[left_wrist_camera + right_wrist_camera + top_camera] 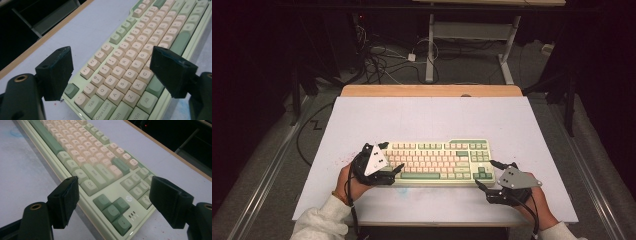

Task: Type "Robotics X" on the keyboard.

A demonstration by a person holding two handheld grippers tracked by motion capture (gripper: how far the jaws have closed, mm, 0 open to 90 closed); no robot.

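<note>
A cream and green keyboard lies on the white tabletop near the front edge. My left gripper hovers at the keyboard's left end, open, with one jaw on each side of the function and Tab keys. The pads touch nothing, and my left gripper is empty. My right gripper stands at the keyboard's right end, over the arrow keys. My right gripper is also open, its jaws wide on either side of that corner, holding nothing.
The table's far edge is a wooden strip. Beyond it, cables lie on the floor beside a white desk frame. A faint reddish smudge marks the tabletop left of the keyboard.
</note>
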